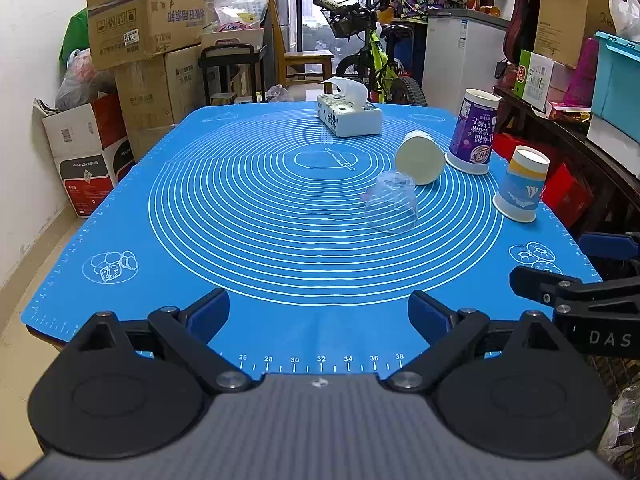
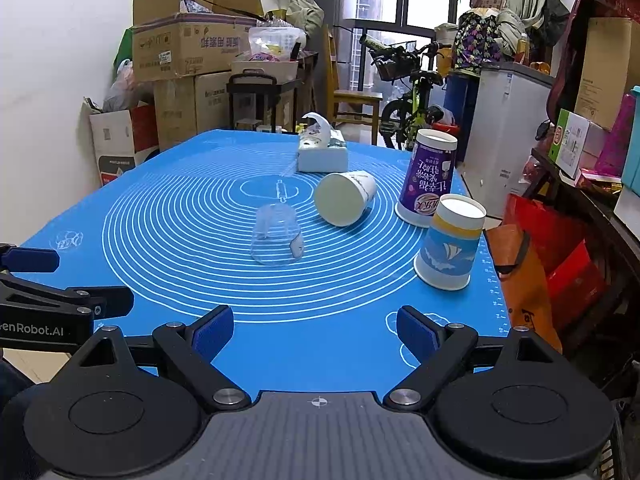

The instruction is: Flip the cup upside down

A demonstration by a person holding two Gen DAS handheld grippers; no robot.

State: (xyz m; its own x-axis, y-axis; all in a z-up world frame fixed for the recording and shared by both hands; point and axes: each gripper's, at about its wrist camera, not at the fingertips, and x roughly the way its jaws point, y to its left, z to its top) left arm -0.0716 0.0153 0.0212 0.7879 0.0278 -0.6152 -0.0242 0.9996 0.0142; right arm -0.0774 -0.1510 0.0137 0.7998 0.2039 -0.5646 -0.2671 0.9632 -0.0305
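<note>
A white paper cup (image 1: 420, 157) (image 2: 345, 199) lies on its side on the blue mat (image 1: 240, 208) (image 2: 180, 216), its base toward me. A clear plastic cup (image 1: 391, 202) (image 2: 277, 235) stands upside down in front of it. A tall purple cup (image 1: 473, 131) (image 2: 428, 178) and a blue-and-yellow paper cup (image 1: 521, 184) (image 2: 451, 242) stand upside down at the right. My left gripper (image 1: 319, 316) is open and empty over the mat's near edge. My right gripper (image 2: 315, 334) is open and empty, also near the front edge, right of the left one.
A tissue box (image 1: 349, 114) (image 2: 323, 151) stands at the far middle of the mat. Cardboard boxes (image 1: 148, 28) stack at the back left. A bicycle (image 1: 380, 60) and a white cabinet (image 1: 460, 56) stand behind the table. Shelves with boxes (image 1: 560, 80) line the right.
</note>
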